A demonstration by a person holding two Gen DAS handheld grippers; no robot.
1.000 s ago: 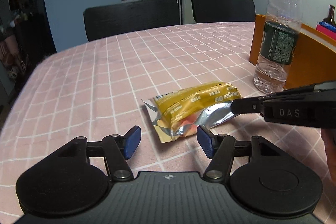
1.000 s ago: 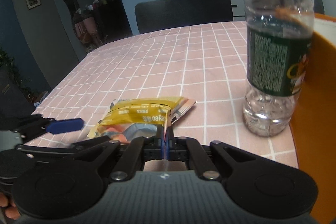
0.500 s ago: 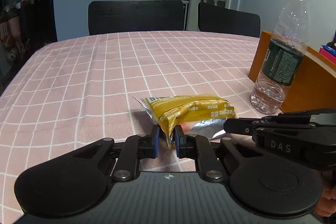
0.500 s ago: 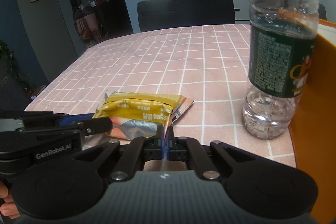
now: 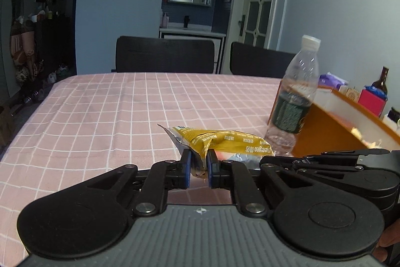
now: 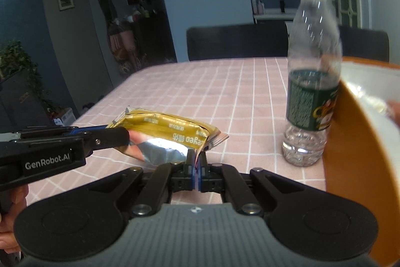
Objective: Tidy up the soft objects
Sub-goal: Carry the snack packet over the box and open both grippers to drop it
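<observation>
Pink checked tablecloth (image 5: 105, 116) below, both grippers, left (image 5: 198, 168) and right (image 6: 197, 170), pinch the yellow snack packet (image 6: 170, 131), seemingly airborne beside the bottle (image 6: 312, 81); next, carry into the orange bin (image 6: 355, 142).

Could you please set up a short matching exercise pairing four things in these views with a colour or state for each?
Things:
1. snack packet
2. water bottle
3. orange bin
4. tablecloth

Descriptions:
A. pink with a white grid
B. upright, white cap on, nearly empty
C. pinched at both ends by the left gripper and right gripper
D. stands just behind the bottle, white inside

Pairs: 1-C, 2-B, 3-D, 4-A
</observation>
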